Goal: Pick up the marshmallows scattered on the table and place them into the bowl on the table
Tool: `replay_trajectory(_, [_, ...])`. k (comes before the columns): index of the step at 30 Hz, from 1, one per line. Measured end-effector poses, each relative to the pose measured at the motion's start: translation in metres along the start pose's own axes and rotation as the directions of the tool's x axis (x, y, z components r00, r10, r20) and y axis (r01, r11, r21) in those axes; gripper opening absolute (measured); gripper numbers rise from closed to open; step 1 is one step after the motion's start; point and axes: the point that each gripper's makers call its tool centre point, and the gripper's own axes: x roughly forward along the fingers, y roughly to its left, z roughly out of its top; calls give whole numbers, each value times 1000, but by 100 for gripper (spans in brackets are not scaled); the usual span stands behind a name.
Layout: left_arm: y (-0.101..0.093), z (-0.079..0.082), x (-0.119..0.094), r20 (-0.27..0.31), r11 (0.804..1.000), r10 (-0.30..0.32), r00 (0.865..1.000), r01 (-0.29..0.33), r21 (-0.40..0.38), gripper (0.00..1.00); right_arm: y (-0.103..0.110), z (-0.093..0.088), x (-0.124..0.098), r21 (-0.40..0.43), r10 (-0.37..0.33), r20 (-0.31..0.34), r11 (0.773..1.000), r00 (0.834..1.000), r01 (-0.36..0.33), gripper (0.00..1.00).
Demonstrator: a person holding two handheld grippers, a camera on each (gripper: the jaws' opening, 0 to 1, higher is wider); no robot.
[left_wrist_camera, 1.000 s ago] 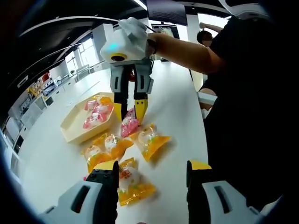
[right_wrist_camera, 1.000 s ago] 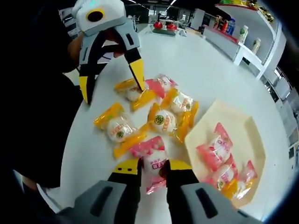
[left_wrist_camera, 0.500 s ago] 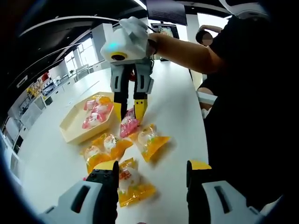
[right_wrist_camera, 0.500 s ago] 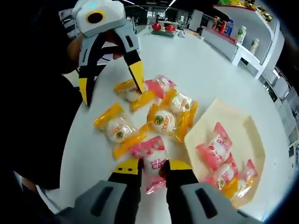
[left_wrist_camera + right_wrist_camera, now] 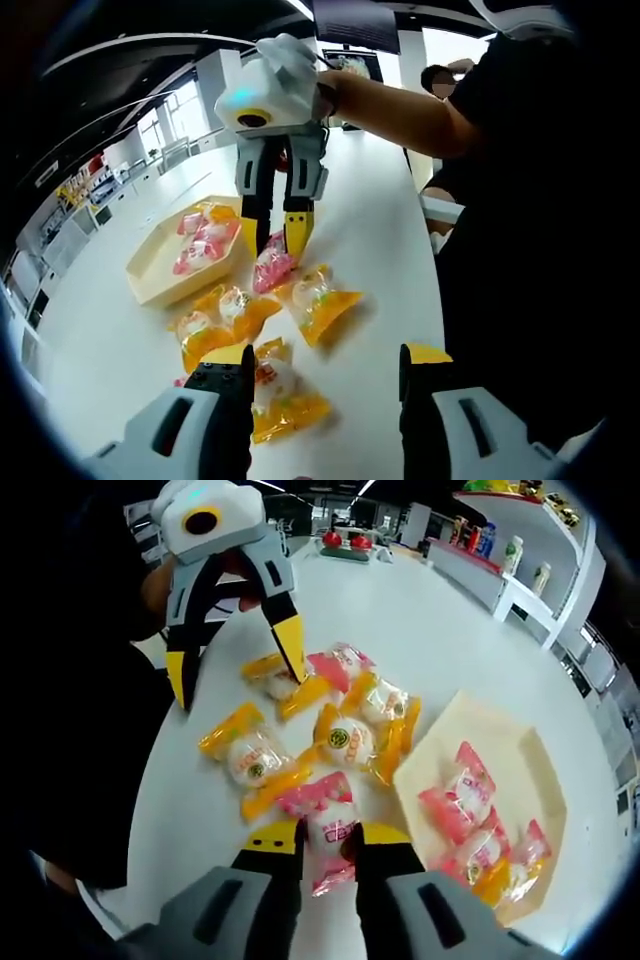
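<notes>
The right gripper (image 5: 320, 842) still pinches the pink-wrapped marshmallow (image 5: 330, 825), jaws closed narrow on its wrapper. Almost nothing has moved in the last second. The candy looks barely off the white table (image 5: 420, 620), so I think the lift has only just begun.

The left gripper (image 5: 322, 362) stays wide open and holds nothing. Between its jaws, on the table, lies an orange-wrapped marshmallow (image 5: 280, 388). It could close on that one next.

A little farther out sit more orange-wrapped ones: one alone (image 5: 252, 757), and two touching each other (image 5: 365, 725). A pink one (image 5: 338, 663) lies beside the far orange one (image 5: 285, 683).

The cream bowl (image 5: 520, 745) is just beside the pile. It already has pink candies (image 5: 465, 800) in it. The other candies lie close around the held one, so a wrapper could catch on the way.

Far back are shelves with bottles (image 5: 520, 545).
</notes>
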Motion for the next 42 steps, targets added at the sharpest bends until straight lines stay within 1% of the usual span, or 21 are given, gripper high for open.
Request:
replay_trajectory(7, [0,-2,0,-10,1000,5,1000,-5,3,58,0,0,0,9,-5,11,1000,1000,5,20])
replay_trajectory(18, [0,0,0,-4,1000,2,1000,-2,3,58,-1,1,0,4,-15,13,1000,1000,15,21])
replay_trajectory(22, [1,-2,1,-10,1000,3,1000,-3,-1,58,0,1,0,3,-17,13,1000,1000,16,20])
replay_trajectory(26, [0,-1,1,-2,1000,0,1000,0,-2,58,-1,1,-1,1,-18,12,1000,1000,18,20])
replay_trajectory(31, [1,-1,0,-6,1000,5,1000,-5,0,58,0,-1,-3,-10,-21,5,1000,1000,21,20])
replay_trajectory(42, [0,0,1,-2,1000,2,1000,-2,4,58,0,-5,-13,-24,-56,1,998,998,56,20])
